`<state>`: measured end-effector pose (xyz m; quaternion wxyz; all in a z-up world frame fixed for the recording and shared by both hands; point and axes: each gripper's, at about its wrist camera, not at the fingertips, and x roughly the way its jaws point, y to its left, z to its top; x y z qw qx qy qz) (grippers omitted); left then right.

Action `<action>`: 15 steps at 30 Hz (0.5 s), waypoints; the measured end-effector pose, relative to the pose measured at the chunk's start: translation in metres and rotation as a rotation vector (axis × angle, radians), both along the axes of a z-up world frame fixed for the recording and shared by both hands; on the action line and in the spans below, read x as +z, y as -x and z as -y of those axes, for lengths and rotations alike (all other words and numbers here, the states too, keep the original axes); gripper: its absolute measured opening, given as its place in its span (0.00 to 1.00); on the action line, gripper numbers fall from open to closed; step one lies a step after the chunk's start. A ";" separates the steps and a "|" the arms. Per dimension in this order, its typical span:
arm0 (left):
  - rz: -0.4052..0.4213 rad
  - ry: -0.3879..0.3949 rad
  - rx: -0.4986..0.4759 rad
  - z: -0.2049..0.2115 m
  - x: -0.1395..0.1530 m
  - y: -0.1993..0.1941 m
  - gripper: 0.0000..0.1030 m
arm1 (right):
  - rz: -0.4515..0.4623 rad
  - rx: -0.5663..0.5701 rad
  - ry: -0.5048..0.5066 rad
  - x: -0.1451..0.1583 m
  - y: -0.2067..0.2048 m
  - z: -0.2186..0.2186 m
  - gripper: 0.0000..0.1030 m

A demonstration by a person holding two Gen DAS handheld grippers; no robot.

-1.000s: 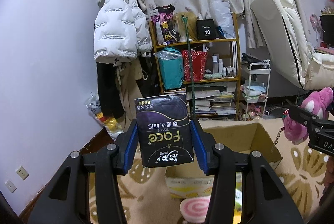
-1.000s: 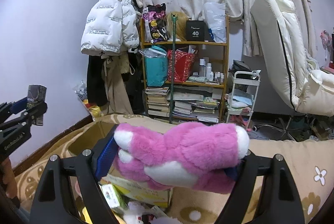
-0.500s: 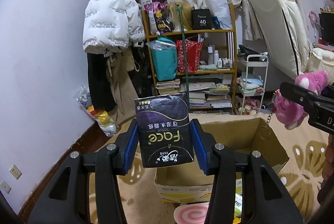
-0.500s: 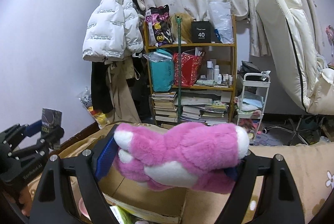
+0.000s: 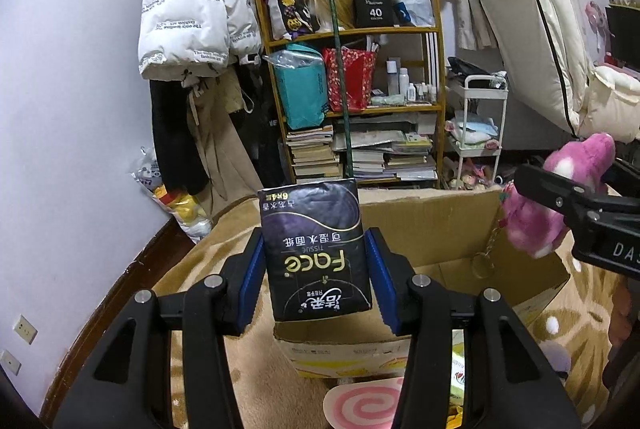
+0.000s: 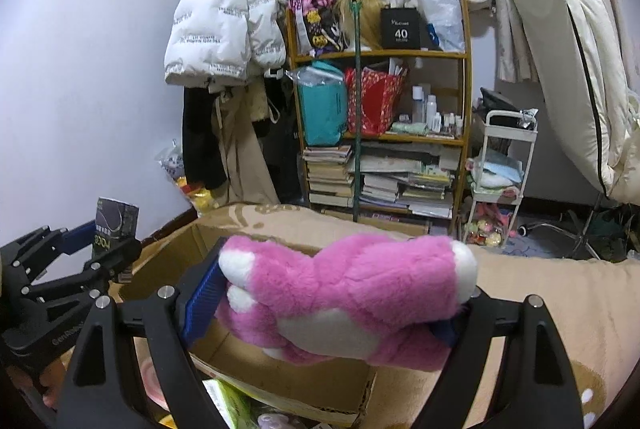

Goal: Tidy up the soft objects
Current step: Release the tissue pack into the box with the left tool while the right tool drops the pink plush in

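My left gripper (image 5: 316, 277) is shut on a dark purple tissue pack (image 5: 314, 249), held upright in front of an open cardboard box (image 5: 448, 229). In the right wrist view my right gripper (image 6: 332, 305) is shut on a pink and white plush toy (image 6: 352, 293), which hangs over the near edge of the same cardboard box (image 6: 280, 385). The plush toy (image 5: 560, 189) with its key chain also shows at the right of the left wrist view, above the box's right corner. The tissue pack (image 6: 114, 225) and the left gripper (image 6: 92, 257) appear at the left of the right wrist view.
The box sits on a beige patterned blanket (image 5: 224, 361). A pink swirl cushion (image 5: 360, 405) lies just before the box. Behind stand a crowded bookshelf (image 5: 360, 101), a hanging white jacket (image 5: 188, 13), a small white cart (image 5: 476, 133) and a cream recliner (image 5: 536, 29).
Both grippers have sunk and come closer to the cardboard box with their loads. The box now looks larger in both views, and the plush has moved over its edge.
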<state>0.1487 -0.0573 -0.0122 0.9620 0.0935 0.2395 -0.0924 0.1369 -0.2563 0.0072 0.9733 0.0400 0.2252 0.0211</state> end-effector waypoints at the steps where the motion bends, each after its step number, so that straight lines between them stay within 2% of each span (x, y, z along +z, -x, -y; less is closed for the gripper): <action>1: -0.008 -0.001 -0.005 0.001 -0.002 -0.001 0.46 | -0.001 0.001 -0.005 -0.001 0.000 0.001 0.87; 4: -0.047 0.017 -0.031 0.001 -0.006 -0.005 0.47 | 0.004 0.006 -0.011 -0.001 0.001 0.001 0.87; 8: -0.062 0.030 -0.028 -0.001 -0.009 -0.006 0.47 | -0.001 0.013 -0.004 -0.003 0.001 -0.001 0.87; 11: -0.067 0.031 -0.025 -0.002 -0.011 -0.006 0.52 | -0.016 0.022 -0.009 -0.004 0.000 -0.001 0.87; 15: -0.052 0.024 -0.029 -0.001 -0.009 -0.002 0.66 | -0.034 0.026 -0.008 -0.006 0.002 -0.003 0.88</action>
